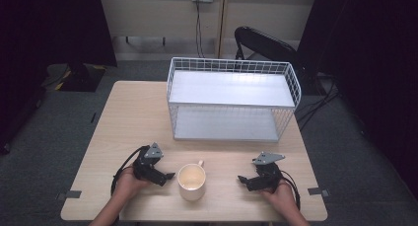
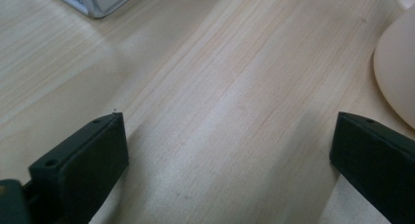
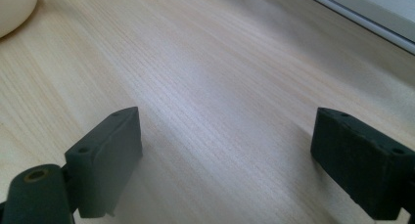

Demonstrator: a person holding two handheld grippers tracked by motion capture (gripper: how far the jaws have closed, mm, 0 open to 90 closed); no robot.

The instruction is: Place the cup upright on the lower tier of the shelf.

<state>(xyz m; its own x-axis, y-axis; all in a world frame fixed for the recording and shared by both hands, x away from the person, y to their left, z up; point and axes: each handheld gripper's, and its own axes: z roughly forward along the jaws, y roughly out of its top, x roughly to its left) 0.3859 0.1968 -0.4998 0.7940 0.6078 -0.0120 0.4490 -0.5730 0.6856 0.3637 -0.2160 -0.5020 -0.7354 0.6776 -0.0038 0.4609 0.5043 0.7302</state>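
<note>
On the table, high view: a cream mug stands upright near the front edge, handle turned toward the wire rack, squarely between both tools.
Left gripper: it sits just beside the mug's left flank, tips aimed at it, nothing held.
Right gripper: it points inward from the mug's other side, a little farther off, also empty.
Why so placed: my read is that the two tools flank the mug so either can close in on it.
Rack: white, two shelves, both bare, well behind the mug; its front is open, so nothing blocks a path from mug to lower shelf.
Surroundings: a black chair stands beyond the table, out of the way.

Left gripper view: jaws stand wide apart over bare wood, gripping nothing.
Mug here: its rounded cream wall bulges at the right edge, just past the right jaw.
Rack corner: top left, well apart.

Right gripper view: jaws spread wide again, plain tabletop between them.
Mug here: a cream curve at top left, clear of the jaws.
Rack base: a pale edge across the top right.
</note>
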